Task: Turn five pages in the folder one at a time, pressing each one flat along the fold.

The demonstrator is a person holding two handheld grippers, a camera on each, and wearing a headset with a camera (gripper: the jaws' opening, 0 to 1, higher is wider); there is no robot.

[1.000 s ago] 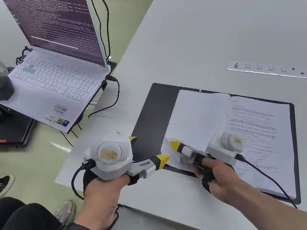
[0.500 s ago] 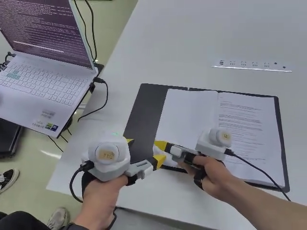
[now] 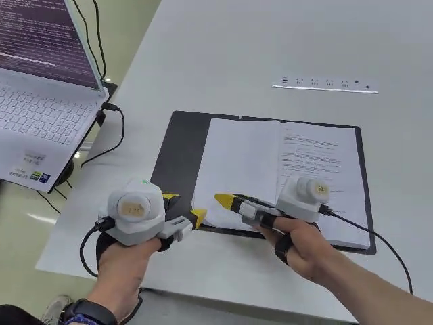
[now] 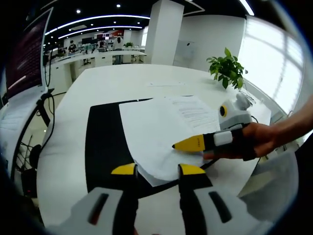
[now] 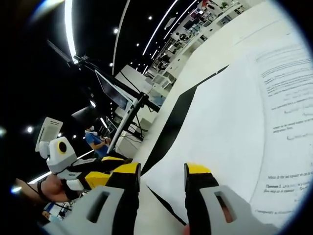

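White tabletop (image 3: pixel 270 54), open office behind. Folder (image 3: pixel 177 152) lies open flat near the front edge, blank page (image 3: pixel 237 162) left of the fold, printed page (image 3: pixel 318 169) right. Paper looks light, floppy, slick and easy to crease, so I'd pinch a free corner, not mid-sheet. Left claw (image 4: pixel 157 170) is parted, blank page's near corner between its jaws, unclamped. Right claw (image 5: pixel 161 171) is parted too, empty, over that page's lower edge. Laptop (image 3: pixel 40 101) well off left

Head view looks down over the desk (image 3: pixel 270 47) from its near edge; both gripper views skim low and close, facing each other across the folder (image 3: pixel 177 152) all three share.
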